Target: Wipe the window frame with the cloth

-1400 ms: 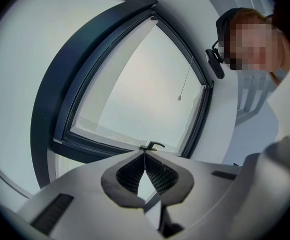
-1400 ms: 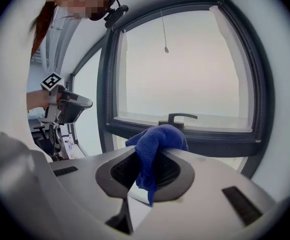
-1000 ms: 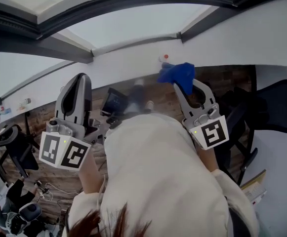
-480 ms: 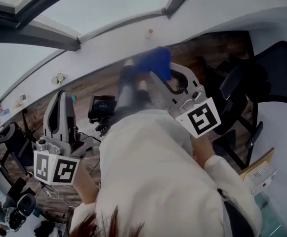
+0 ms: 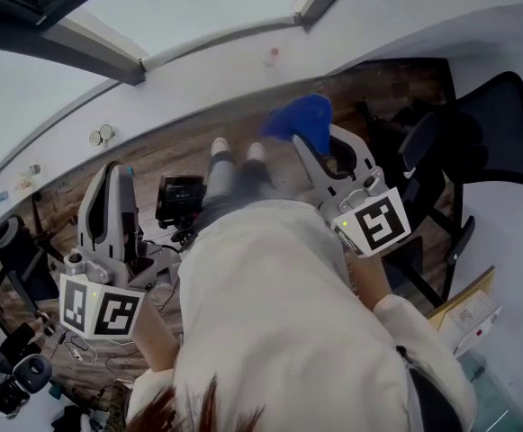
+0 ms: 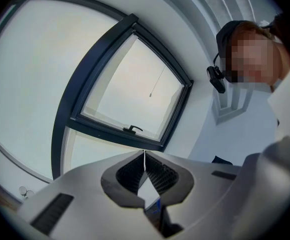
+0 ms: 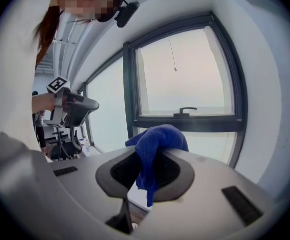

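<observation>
Lowered since a second ago, both grippers hang clear of the dark window frame (image 7: 130,84). The left gripper (image 6: 145,154) is closed on nothing. The right gripper (image 7: 152,156) pinches the blue cloth (image 7: 157,139), whose long axis is vertical, tail pointing to 6 o'clock.

Head view. A wooden floor (image 5: 166,165) runs diagonally through mid-frame, below a white ledge (image 5: 198,79). Upper left: two small round objects (image 5: 100,136) on the ledge. Right edge: black office chair (image 5: 500,124). Left of centre: black device with a screen (image 5: 181,196). Centre: the person's two light shoes (image 5: 219,148). Lower frame: cream top (image 5: 279,331). Lower right: cardboard box (image 5: 473,311).
</observation>
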